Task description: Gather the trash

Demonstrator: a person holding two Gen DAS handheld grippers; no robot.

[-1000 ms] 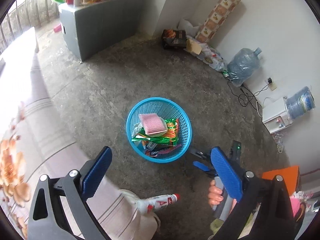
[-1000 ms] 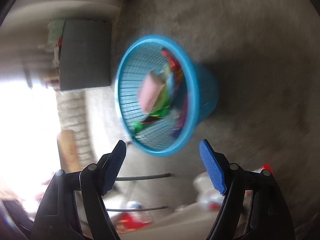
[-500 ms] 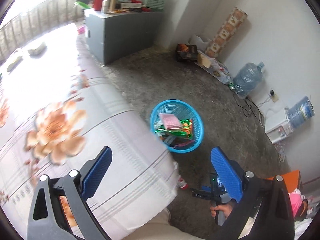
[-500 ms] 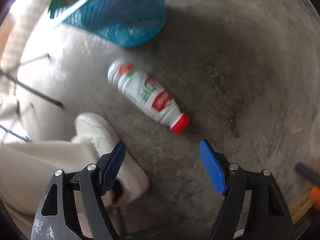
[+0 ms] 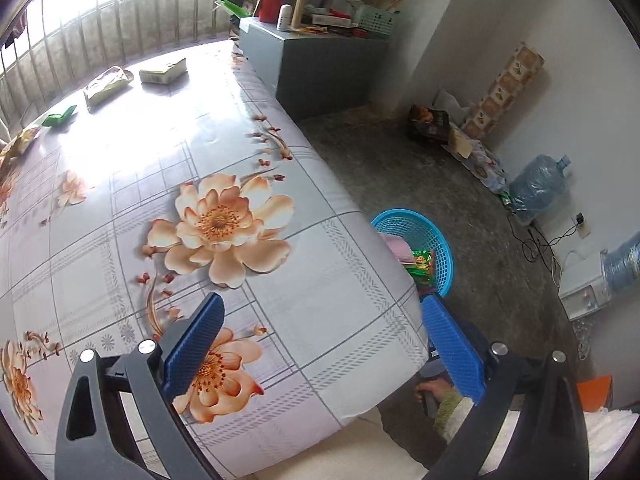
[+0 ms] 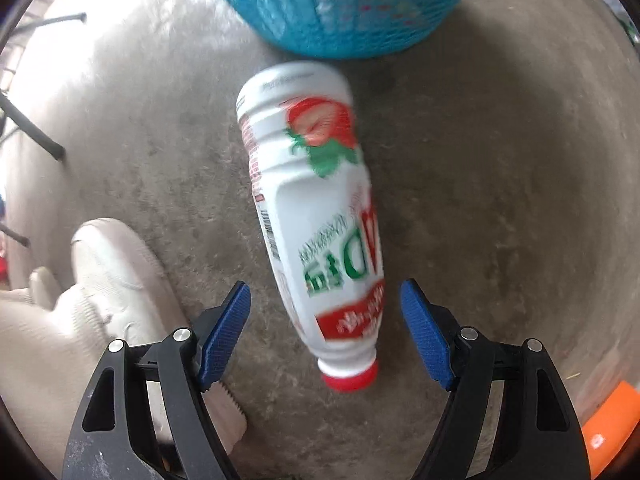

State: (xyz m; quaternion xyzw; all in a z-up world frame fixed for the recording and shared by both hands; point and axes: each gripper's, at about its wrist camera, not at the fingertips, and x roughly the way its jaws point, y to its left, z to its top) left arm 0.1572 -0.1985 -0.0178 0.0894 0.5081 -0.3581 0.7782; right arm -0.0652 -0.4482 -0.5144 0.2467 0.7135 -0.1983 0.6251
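Though motion-blurred, the bottle (image 6: 316, 216) lies between the right gripper's (image 6: 326, 334) spread, untouching pads.

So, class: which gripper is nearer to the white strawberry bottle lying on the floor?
Right. The right gripper hangs over the bottle, open jaws either side of its neck end. The left gripper is above the flowered tablecloth, with no bottle in its view.

Daylight is pouring through the barred window (image 5: 100, 24) onto my floral tablecloth (image 5: 224, 216), while a grey cabinet (image 5: 316, 68) is standing against the white wall (image 5: 580, 40) on bare concrete floor (image 5: 420, 184).
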